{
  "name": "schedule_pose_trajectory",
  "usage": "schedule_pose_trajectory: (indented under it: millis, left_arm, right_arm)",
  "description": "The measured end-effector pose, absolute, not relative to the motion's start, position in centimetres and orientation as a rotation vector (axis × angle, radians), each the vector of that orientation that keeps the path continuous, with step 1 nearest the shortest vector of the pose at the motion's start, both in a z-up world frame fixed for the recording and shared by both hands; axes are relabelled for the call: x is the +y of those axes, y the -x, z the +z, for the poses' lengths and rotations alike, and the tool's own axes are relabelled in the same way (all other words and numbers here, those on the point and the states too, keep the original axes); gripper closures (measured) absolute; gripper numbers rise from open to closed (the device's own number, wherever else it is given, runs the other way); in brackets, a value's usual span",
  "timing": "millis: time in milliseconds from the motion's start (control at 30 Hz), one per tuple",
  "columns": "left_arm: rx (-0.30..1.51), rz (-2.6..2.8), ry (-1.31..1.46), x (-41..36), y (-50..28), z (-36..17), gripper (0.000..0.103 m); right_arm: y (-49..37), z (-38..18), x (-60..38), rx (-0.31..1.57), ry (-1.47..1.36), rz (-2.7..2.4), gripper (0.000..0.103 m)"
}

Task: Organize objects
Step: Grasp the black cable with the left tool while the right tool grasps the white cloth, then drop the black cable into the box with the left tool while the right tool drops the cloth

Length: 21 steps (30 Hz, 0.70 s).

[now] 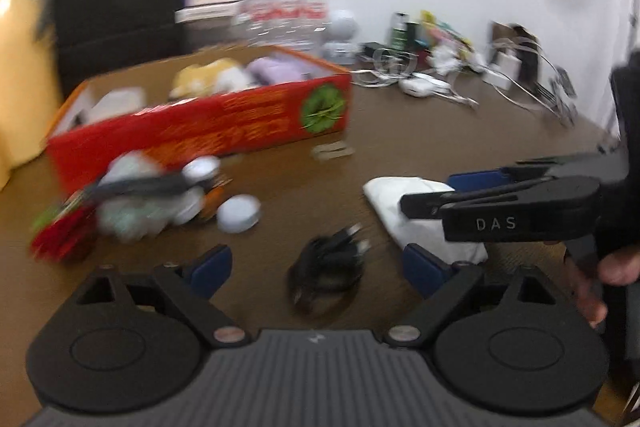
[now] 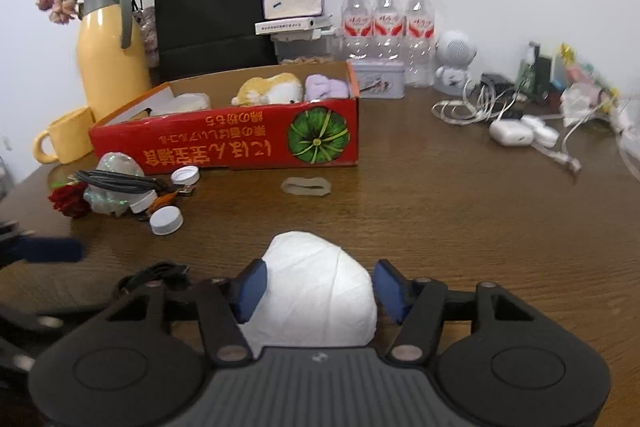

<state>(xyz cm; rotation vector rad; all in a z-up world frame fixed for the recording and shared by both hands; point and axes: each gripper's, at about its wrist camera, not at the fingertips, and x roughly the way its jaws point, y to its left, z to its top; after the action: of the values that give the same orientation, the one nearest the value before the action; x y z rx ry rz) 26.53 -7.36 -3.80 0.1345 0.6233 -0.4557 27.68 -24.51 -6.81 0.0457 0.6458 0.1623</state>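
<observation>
- Right wrist view puts the right claw astride the white mask on the table, its blue pads at the mask's sides; whether they press yet I cannot tell.
- Squeeze gently, so the soft mask does not slip out.
- Left claw hangs wide above the coiled black cable, gripping nothing.
- Grip the whole coil, not 1 loop.
- Likely goal: the red box at the table's far side.

"DAS" in white on right hand-held gripper, upside-down yellow characters on red box
</observation>
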Motion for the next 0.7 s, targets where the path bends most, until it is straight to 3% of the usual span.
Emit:
schedule_pose_trajectory:
  millis: [67,133,167,200,233,400,700]
  left_arm:
    - [0.644,-0.448,-0.146,-8.0,-27.3,-4.4,0.010]
    - [0.683,-0.436,-0.118,-8.0,-27.8,-5.0,0.031]
    - [0.688,-0.428,-0.105,-7.9,-27.9,-5.1,0.047]
    - [0.681,-0.420,-0.101,-7.7,-27.6,-5.1,0.056]
    - [0.684,-0.418,-0.099,-7.5,-27.4,-5.0,0.056]
    - [0.694,-0.369,-0.110,-7.3,-25.3,-4.7,0.057]
    - [0.700,-0.288,-0.011,-4.8,-21.0,-2.8,0.058]
  right_arm:
    - [-28.0,-7.1,-25.2,0.671,-0.085,0.181,0.044]
    - [-27.9,-7.2,-25.5,0.676,-0.104,0.187,0.044]
    - [-27.9,-7.3,-25.3,0.674,-0.097,0.185,0.049]
    - [-27.8,-7.3,-25.1,0.671,-0.077,0.180,0.054]
    - [-27.6,-7.3,-24.8,0.668,-0.057,0.171,0.064]
    - [-26.1,-7.4,-24.7,0.624,-0.114,0.178,0.084]
    - [-21.1,-6.0,-24.4,0.586,-0.123,0.189,0.091]
